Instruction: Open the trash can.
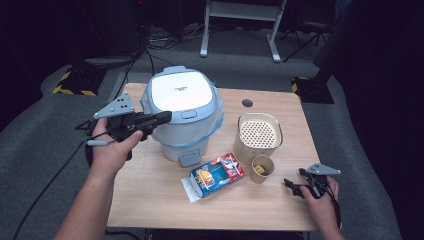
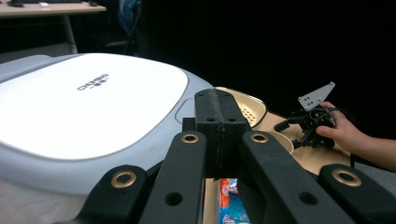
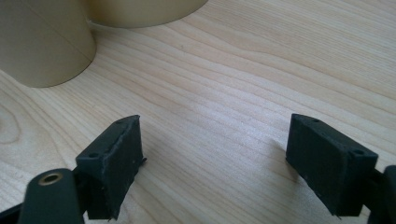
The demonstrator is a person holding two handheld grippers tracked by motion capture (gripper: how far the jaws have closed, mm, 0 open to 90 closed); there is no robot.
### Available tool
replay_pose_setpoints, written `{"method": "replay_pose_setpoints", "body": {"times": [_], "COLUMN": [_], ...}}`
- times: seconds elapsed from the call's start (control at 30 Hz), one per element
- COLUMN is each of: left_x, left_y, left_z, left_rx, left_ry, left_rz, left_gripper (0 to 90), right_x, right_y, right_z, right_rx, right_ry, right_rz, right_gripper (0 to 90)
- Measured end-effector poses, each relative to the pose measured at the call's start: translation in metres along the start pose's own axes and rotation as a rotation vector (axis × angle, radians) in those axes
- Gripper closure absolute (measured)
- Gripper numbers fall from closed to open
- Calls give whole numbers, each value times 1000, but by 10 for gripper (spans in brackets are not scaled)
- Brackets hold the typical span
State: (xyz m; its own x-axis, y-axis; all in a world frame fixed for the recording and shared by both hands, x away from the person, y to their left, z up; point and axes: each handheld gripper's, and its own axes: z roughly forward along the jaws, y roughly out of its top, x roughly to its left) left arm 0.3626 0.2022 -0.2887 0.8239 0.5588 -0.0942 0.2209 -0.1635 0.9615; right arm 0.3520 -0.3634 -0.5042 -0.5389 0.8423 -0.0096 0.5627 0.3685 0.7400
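White bin lid [image 1: 181,91] sits just right of the left gripper [image 1: 164,117], fingers closed, empty, level with its rim. Right gripper [image 1: 290,185] open, empty, near desk [image 1: 150,200] right edge, farther.

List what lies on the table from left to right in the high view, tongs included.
Left tongs → lidded bin → snack box → small paper cup → right tongs.

Bright overhead light floods the table [image 1: 150,200] while the room behind sits almost black. The bin lid [image 1: 181,91] glares white, washed out again in the left gripper view. Soft shadows beside the cups [image 3: 44,44]; the near jaws look slightly blurred.
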Motion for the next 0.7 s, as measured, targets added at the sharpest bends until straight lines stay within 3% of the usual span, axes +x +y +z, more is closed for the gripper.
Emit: {"method": "replay_pose_setpoints", "body": {"times": [0.2, 0.47, 0.5, 0.53, 0.57, 0.7], "left_x": [1, 3, 1, 1, -3, -7], "left_y": [7, 7, 6, 6, 6, 7], "left_z": [18, 38, 42, 42, 47, 52], "left_rx": [29, 62, 78, 78, 118, 125], "left_ry": [14, 64, 89, 89, 136, 124], "left_rz": [14, 26, 31, 31, 61, 61], "left_gripper": [900, 896, 890, 878, 865, 881], "right_x": [0, 0, 0, 0, 0, 0], "right_y": [0, 0, 0, 0, 0, 0], "right_z": [0, 0, 0, 0, 0, 0], "right_rx": [0, 0, 0, 0, 0, 0], "right_ry": [0, 0, 0, 0, 0, 0], "right_rz": [0, 0, 0, 0, 0, 0], "right_gripper": [187, 187, 187, 187, 187, 187]}}
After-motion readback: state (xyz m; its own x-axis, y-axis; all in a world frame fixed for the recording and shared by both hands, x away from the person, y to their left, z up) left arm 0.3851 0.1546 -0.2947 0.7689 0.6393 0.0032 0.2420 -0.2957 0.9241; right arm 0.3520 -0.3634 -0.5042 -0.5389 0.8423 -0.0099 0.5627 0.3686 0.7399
